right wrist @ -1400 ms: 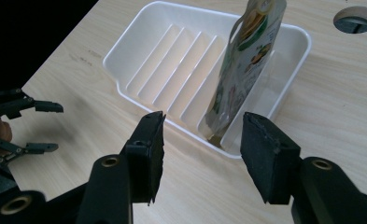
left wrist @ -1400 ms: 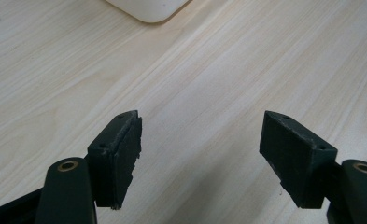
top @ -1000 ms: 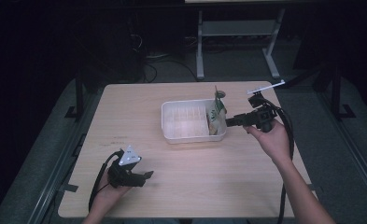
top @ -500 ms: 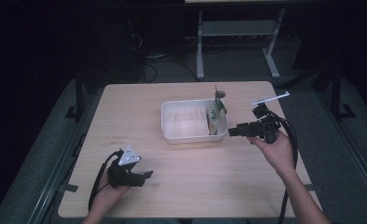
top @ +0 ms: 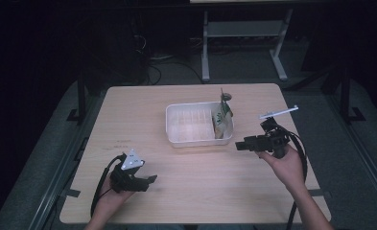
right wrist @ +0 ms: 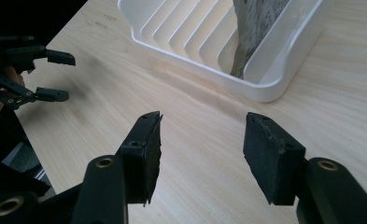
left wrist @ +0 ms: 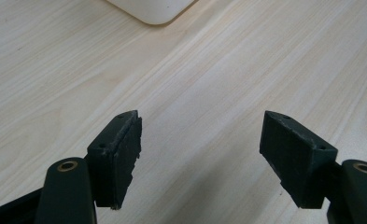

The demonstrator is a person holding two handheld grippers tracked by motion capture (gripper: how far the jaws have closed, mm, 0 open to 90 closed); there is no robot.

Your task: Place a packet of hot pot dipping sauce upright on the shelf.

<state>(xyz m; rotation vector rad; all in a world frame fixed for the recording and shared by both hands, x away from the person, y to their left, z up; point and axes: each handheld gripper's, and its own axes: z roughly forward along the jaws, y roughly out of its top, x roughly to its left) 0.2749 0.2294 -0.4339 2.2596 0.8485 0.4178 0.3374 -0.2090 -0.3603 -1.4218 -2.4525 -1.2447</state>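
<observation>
The right gripper (top: 241,144) hovers just off the front right corner of the white rack (top: 176,136), its 2 jaws parted with bare table (top: 200,191) between them and nothing held. Seen from the right gripper view, the right gripper (right wrist: 202,154) points past the rack (right wrist: 274,88) corner, and the ribbed slots of the rack run away from it. A printed packet (top: 221,120) stands on edge in the rightmost slot, leaning against the rack's right wall; in the right gripper view the packet (right wrist: 256,23) rises from that same end slot. The remaining slots look empty. The left gripper (top: 147,181) rests low near the front left of the table, jaws spread wide and empty; the left gripper view shows the left gripper (left wrist: 200,154) over bare wood with a rack corner (left wrist: 155,11) far ahead. Judged from this layout, 1 packet is already placed in the rack and released. No further loose item appears on the table, so what is left, if anything, cannot be told.
</observation>
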